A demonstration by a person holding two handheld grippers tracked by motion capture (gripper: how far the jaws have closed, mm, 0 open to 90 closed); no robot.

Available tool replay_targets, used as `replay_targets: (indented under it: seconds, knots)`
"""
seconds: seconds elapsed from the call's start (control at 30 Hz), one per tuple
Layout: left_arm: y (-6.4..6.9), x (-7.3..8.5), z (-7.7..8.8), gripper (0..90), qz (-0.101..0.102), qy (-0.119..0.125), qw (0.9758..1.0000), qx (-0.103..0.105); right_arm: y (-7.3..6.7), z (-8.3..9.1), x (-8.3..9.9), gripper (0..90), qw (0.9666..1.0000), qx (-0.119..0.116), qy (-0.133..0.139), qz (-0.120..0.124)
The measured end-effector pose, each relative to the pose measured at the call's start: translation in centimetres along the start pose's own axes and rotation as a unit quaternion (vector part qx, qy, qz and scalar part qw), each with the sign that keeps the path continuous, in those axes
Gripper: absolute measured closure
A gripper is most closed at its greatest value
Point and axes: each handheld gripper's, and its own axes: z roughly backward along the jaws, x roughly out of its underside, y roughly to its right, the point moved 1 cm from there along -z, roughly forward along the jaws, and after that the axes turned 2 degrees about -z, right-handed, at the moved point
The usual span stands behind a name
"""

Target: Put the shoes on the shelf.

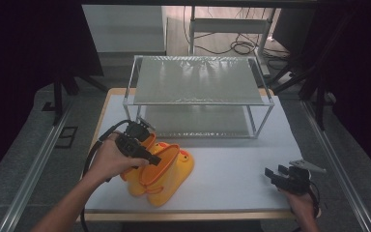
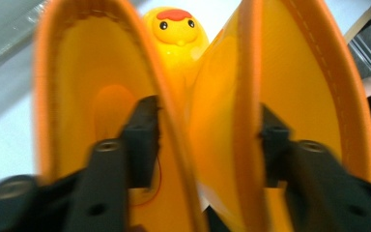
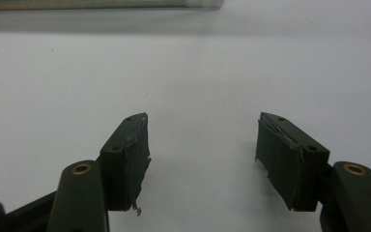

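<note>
A dark room with black curtains at either side frames a table [image 1: 251,159] topped with a white sheet, grey floor and metal rails running along both flanks. Beyond the left gripper [image 1: 140,145], farther up the table, stands a two-tier wire-frame shelf [image 1: 198,79] with grey mesh decks; cables lie coiled on the floor behind it.

Directly under the left gripper sit a pair of yellow rubber boots [image 1: 162,174] with orange rims, side by side near the table's front edge, well apart from the right gripper [image 1: 282,176]. In the left gripper view, one black jaw sits inside one boot's opening and the other inside its neighbour's, so the two adjoining boot walls [image 2: 207,135] lie between the pads; a duck face [image 2: 175,26] shows on a toe just ahead. The jaws stand at a middling width, and whether the pads press the walls yet cannot be told.

The right gripper rests low at the table's near right corner, its jaws spread wide with bare white tabletop [image 3: 203,87] between them.
</note>
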Motion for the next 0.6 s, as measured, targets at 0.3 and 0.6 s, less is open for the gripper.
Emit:
replay_targets:
  seconds: [0.3, 0.6]
  knots:
    - [-1.1, 0.6, 0.5, 81.4, 0.015, 0.028, 0.9991, 0.027, 0.0, -0.1, 0.0, 36.0, 1.0000, 0.002, -0.002, 0.000]
    - [-1.3, -0.5, 1.3, 81.9, 0.018, 0.062, 0.9952, 0.073, 0.1, 0.0, 0.0, 36.2, 1.0000, 0.004, 0.002, -0.003]
